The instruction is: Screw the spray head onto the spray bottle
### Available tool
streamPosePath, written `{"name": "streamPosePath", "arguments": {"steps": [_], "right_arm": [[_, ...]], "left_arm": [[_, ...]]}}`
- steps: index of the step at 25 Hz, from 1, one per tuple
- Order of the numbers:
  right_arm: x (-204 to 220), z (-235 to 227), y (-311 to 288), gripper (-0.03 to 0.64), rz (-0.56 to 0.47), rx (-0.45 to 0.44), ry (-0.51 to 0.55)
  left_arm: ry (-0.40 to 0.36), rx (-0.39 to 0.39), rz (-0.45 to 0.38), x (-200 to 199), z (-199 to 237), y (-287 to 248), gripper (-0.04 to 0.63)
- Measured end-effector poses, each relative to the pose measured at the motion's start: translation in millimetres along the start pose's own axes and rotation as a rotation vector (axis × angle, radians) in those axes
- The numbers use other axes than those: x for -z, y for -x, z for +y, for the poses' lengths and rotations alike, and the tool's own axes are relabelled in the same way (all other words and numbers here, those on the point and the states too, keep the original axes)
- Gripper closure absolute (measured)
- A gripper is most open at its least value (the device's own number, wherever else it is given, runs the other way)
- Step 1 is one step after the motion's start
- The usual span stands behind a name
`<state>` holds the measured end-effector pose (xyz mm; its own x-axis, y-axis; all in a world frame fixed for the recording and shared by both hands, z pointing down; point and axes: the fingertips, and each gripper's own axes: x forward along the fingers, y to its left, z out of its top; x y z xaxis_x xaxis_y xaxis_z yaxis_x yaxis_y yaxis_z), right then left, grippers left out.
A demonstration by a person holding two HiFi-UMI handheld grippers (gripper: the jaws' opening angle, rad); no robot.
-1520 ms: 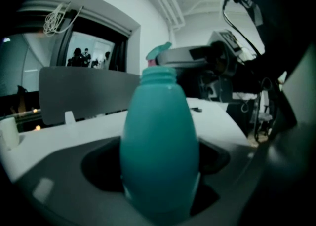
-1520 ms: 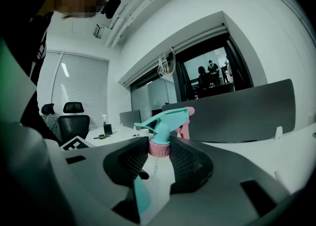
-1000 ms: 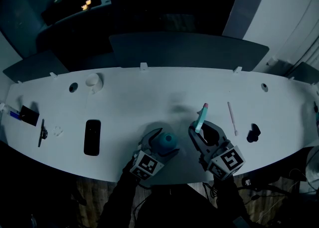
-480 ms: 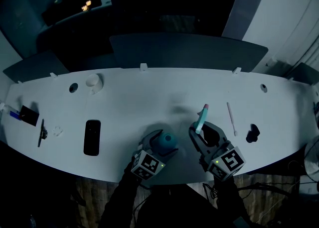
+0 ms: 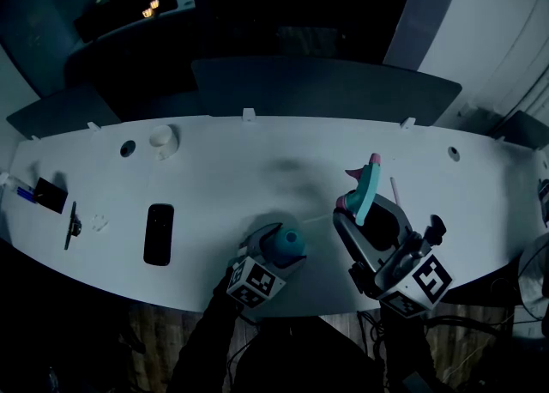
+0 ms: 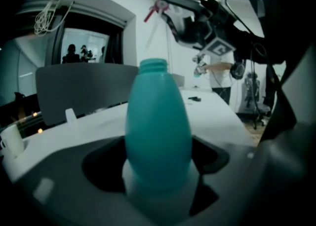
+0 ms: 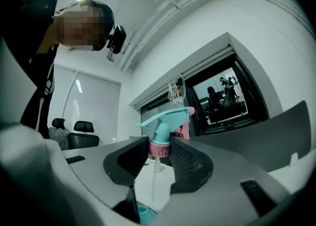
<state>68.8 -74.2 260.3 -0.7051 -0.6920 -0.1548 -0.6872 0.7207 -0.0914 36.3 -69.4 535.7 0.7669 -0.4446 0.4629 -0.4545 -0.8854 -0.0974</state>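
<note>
Right gripper (image 7: pixel 159 147) clamps the spray head (image 7: pixel 163 123) by its pink collar, aloft. The left gripper (image 6: pixel 158 173), jaws just closing, hugs the teal spray bottle (image 6: pixel 158 121) upright on the table (image 5: pixel 223 168). Light, smooth plastic, probably slippery: best gripped low, gently.

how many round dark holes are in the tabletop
2. The left hole sits near the far edge of the table, on its left side; the right hole sits near the far edge on its right. Others may be hidden.
</note>
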Motion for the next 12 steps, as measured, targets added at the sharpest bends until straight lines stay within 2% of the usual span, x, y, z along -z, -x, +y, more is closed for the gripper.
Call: {"name": "streamPosePath", "arguments": {"steps": [6, 12], "right_arm": [[23.8, 29.1, -17.3, 0.494, 0.134, -0.118, 0.032], [62.7, 34.8, -26.9, 0.494, 0.241, -0.145, 0.048]], "left_arm": [[-0.005, -0.006, 0.006, -0.9, -1.4, -1.5, 0.192], [-0.010, -0.012, 0.009, -1.4, -1.1, -1.9, 0.192]]}}
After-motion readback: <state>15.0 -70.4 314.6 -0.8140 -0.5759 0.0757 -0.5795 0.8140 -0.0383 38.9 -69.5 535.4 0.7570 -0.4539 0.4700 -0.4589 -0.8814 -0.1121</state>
